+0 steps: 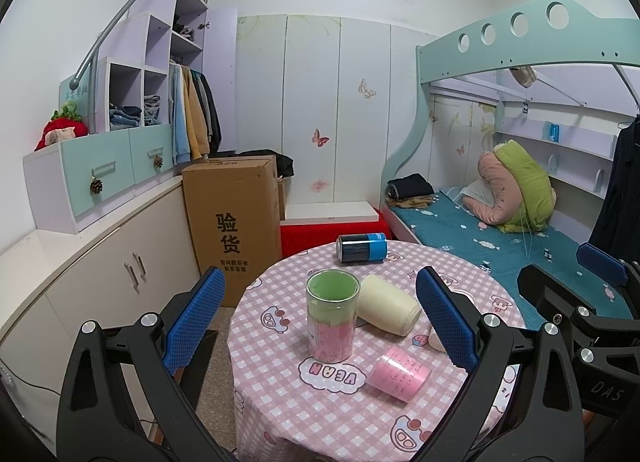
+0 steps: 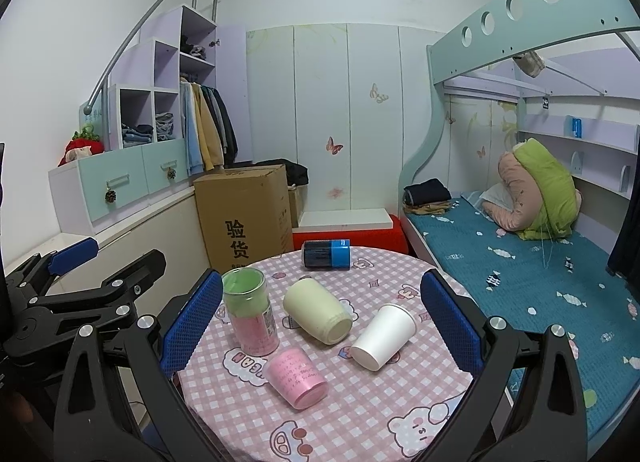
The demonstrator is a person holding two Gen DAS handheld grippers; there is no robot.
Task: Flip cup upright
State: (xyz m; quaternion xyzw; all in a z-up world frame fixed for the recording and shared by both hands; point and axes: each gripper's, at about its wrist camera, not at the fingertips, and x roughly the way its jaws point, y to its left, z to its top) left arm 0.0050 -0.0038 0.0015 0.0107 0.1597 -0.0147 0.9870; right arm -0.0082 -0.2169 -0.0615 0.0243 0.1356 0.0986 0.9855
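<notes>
A green-and-pink glass cup (image 1: 332,318) (image 2: 250,310) stands upright on the round table. A cream cup (image 1: 388,305) (image 2: 318,310), a pink cup (image 1: 398,374) (image 2: 297,378), a white paper cup (image 2: 384,336) and a blue-black can (image 1: 362,248) (image 2: 326,254) lie on their sides. My left gripper (image 1: 320,322) is open and empty, held above the near table edge around the upright cup's line of sight. My right gripper (image 2: 320,322) is open and empty, with the cups between its fingers in view.
The table wears a pink checked cloth (image 1: 304,414) (image 2: 360,422). A cardboard box (image 1: 234,221) (image 2: 246,213) stands behind it on the left, a red stool (image 1: 332,232) behind, and a bunk bed (image 1: 500,238) (image 2: 540,262) on the right. Cabinets (image 1: 100,270) line the left wall.
</notes>
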